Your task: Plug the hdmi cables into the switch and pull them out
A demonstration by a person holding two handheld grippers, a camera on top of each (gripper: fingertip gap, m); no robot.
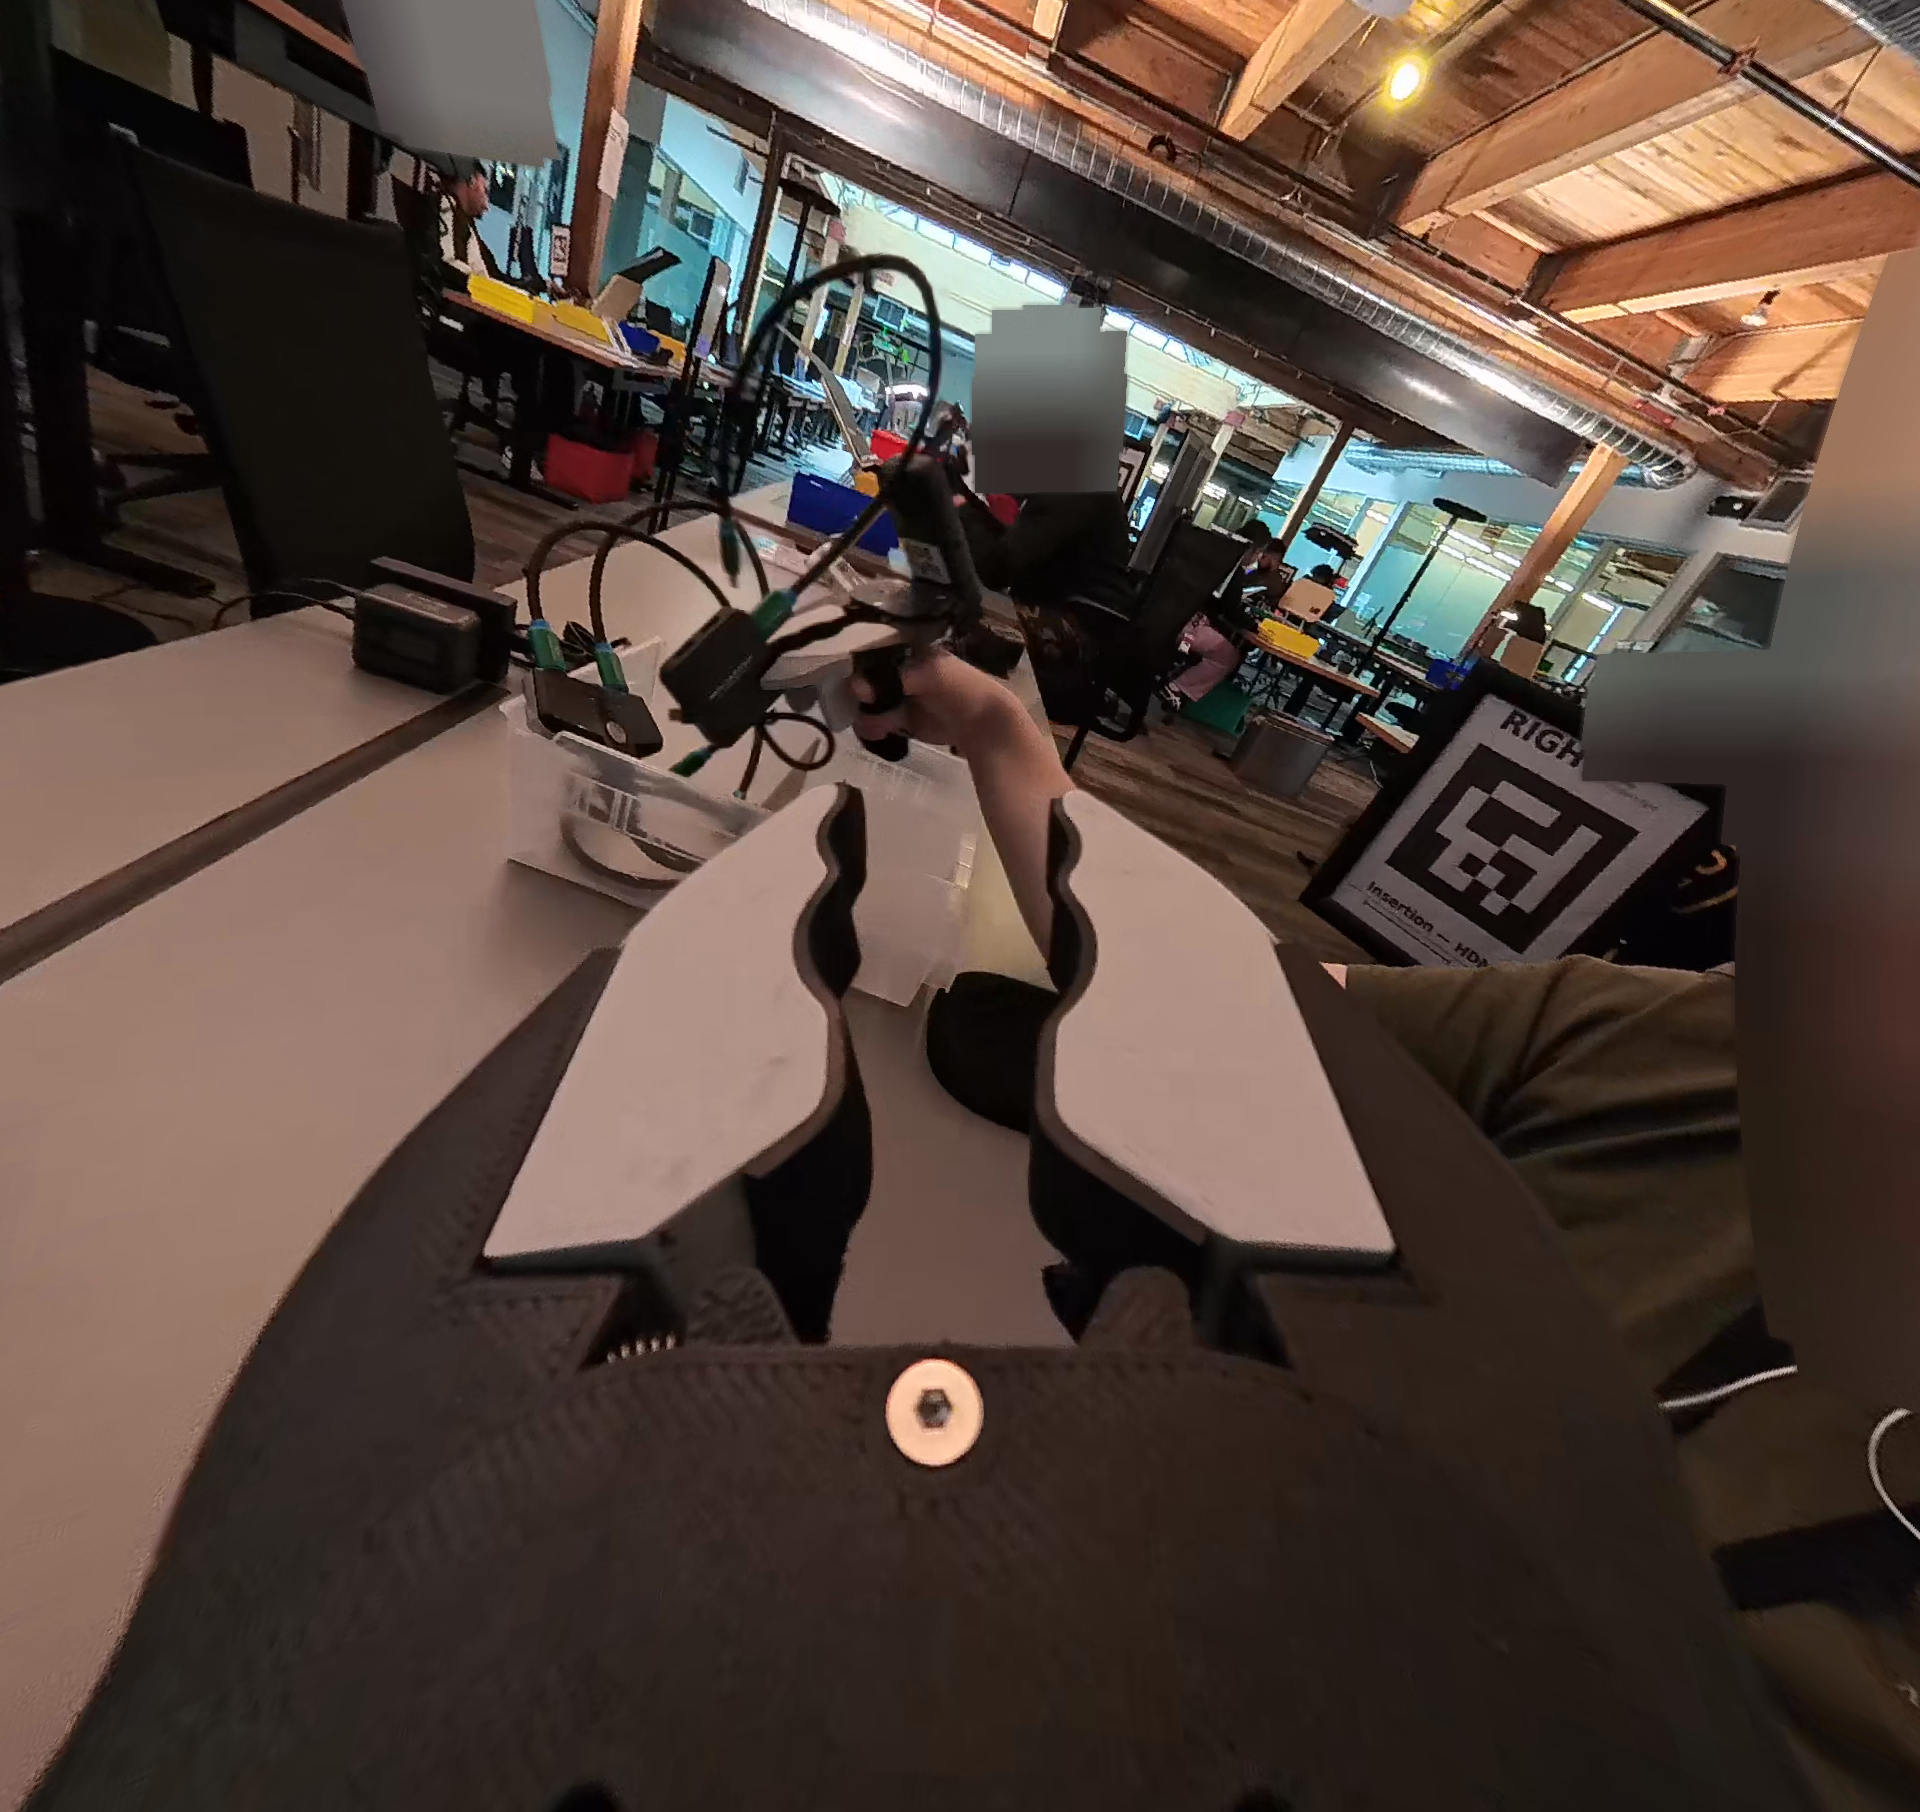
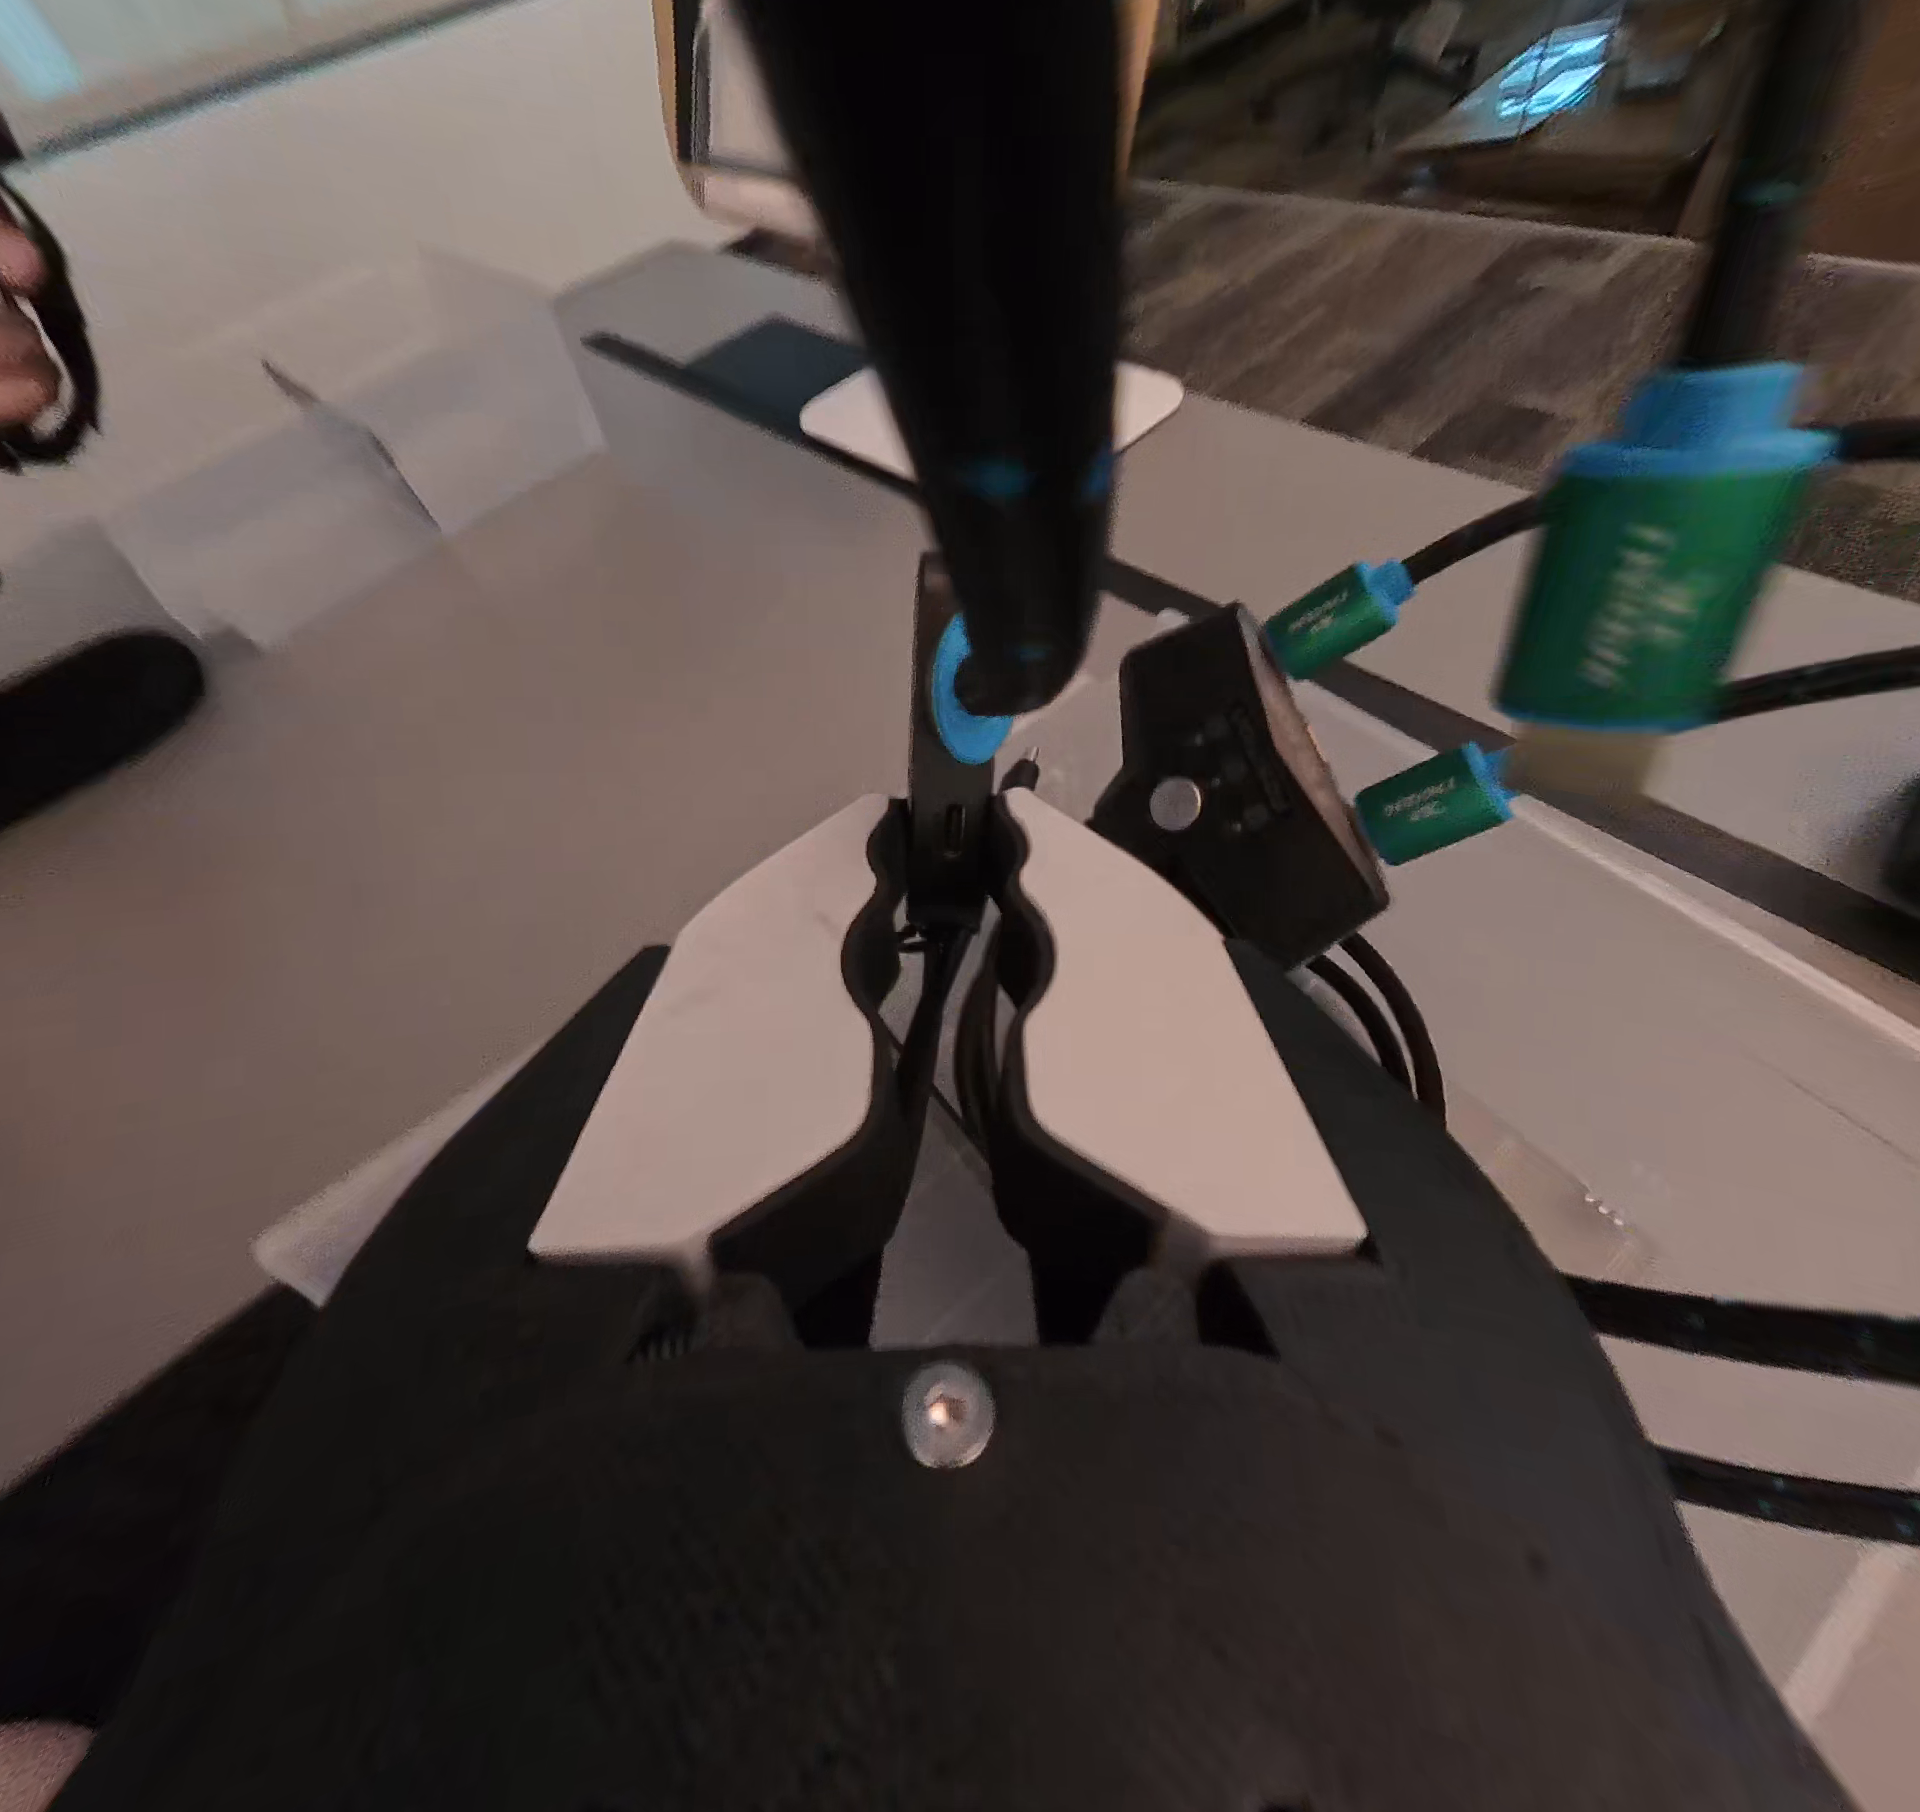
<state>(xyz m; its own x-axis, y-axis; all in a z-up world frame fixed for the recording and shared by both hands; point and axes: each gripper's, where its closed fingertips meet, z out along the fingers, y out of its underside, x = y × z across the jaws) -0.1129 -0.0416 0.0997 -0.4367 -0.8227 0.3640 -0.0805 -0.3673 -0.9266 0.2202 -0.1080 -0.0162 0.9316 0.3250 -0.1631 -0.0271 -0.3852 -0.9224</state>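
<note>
In the right wrist view my right gripper (image 2: 948, 827) is shut on the edge of a thin black HDMI switch (image 2: 940, 723), held above the table. A black braided cable with a blue collar (image 2: 966, 702) is plugged into it. A second black switch (image 2: 1236, 806) lies just to the right with two green plugs (image 2: 1340, 630) in it. A loose green plug (image 2: 1642, 599) hangs blurred at the right. In the left wrist view my left gripper (image 1: 956, 817) is open and empty, low over the table. The right gripper (image 1: 821, 656) shows farther off with the held switch (image 1: 727, 676).
A clear plastic bin (image 1: 623, 827) sits on the white table (image 1: 260, 983) under the switches. A black power unit (image 1: 426, 630) stands at the back left. A monitor stand base (image 2: 1143, 401) is behind the switches. A framed marker sign (image 1: 1496, 848) and a person's sleeve (image 1: 1558, 1066) are on the right.
</note>
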